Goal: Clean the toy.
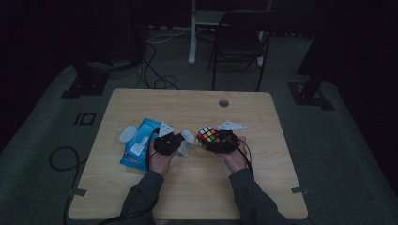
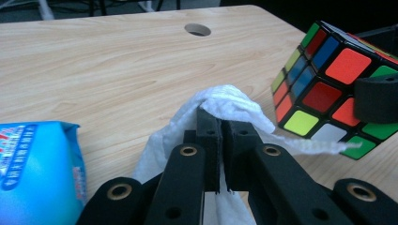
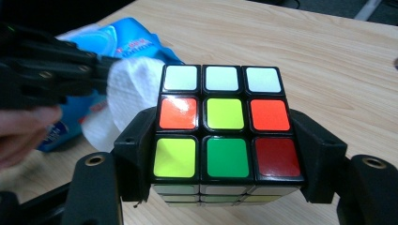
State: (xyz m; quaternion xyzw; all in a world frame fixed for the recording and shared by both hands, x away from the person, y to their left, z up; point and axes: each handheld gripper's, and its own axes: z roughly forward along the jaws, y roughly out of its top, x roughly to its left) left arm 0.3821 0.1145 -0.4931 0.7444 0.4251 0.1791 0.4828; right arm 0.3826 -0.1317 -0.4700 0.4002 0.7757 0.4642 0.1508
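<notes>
**Wipe in one claw, puzzle cube in the other**

Overhead, a person is sitting at a pale wooden table (image 1: 187, 187), forearms coming in from the near edge. The left gripper (image 1: 174, 140) is hovering near the middle of the table with a white wipe (image 1: 187, 143) hanging from its tip. Just beside it on the person's left, a blue wipes packet (image 1: 136, 145) is lying flat. The right gripper (image 1: 220, 140) is holding a puzzle cube (image 1: 207, 135) close to the wipe, the two nearly meeting. A round cable hole (image 1: 224, 103) is showing in the tabletop farther back.

Along the left gripper (image 2: 219, 123), the jaws are standing pressed together, pinching the wipe (image 2: 225, 103), which is bunching over the tips and trailing down between the arms. A thin corner of it is reaching toward the puzzle cube (image 2: 324, 89), which is sitting tilted at the right, above the table. The packet (image 2: 37, 168) is lying at the lower left.

Along the right gripper (image 3: 225, 159), the jaws are clamping the puzzle cube (image 3: 224, 126) by two opposite sides, a face of white, orange, yellow, green and red squares turned up to the camera. The wipe (image 3: 133, 93) is touching the cube's left edge, with the left gripper (image 3: 105, 70) and the packet (image 3: 122, 40) beyond it.
</notes>
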